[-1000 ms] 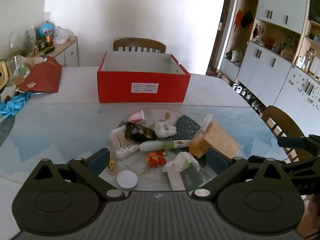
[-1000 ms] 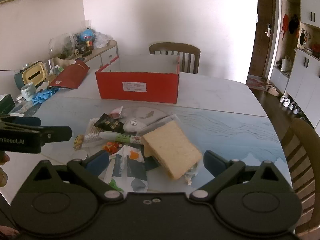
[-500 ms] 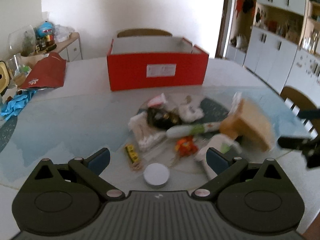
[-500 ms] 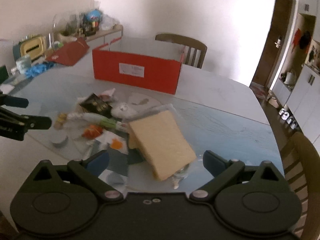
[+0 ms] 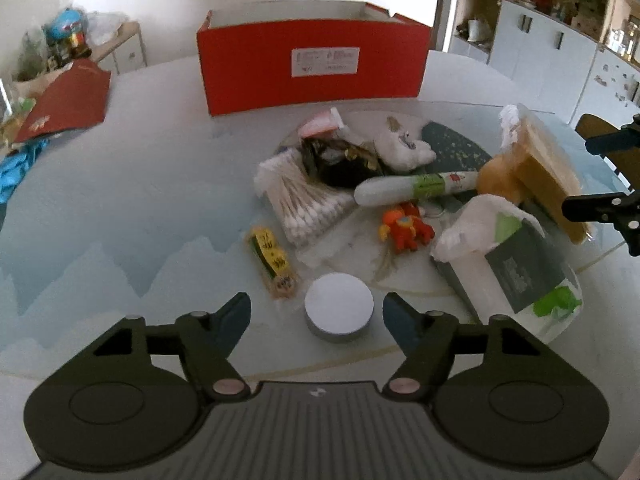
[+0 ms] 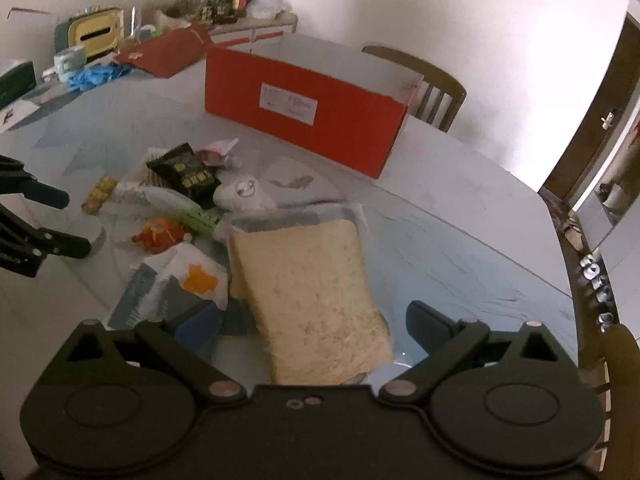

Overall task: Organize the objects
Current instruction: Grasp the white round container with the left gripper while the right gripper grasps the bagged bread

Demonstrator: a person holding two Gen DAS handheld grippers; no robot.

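An open red box (image 5: pixel 316 60) stands at the back of the table; it also shows in the right wrist view (image 6: pixel 308 108). In front lies a pile: cotton swabs (image 5: pixel 300 200), a white-green tube (image 5: pixel 416 188), an orange toy (image 5: pixel 406 228), a black packet (image 5: pixel 340 160), a yellow sachet (image 5: pixel 272 260) and a tissue pack (image 5: pixel 508 264). My left gripper (image 5: pixel 316 314) is open, its fingers on either side of a round white lid (image 5: pixel 339 310). My right gripper (image 6: pixel 312 328) is open around the near end of a bagged bread slice (image 6: pixel 308 296).
A red folder (image 5: pixel 68 100) and blue gloves (image 5: pixel 16 168) lie at the table's left. A sideboard with clutter (image 6: pixel 224 4) stands behind. A wooden chair (image 6: pixel 424 76) is behind the box. Cabinets (image 5: pixel 560 40) line the right wall.
Both grippers have moved down and forward toward the pile. The left now brackets the white lid; the right now brackets the bread slice.
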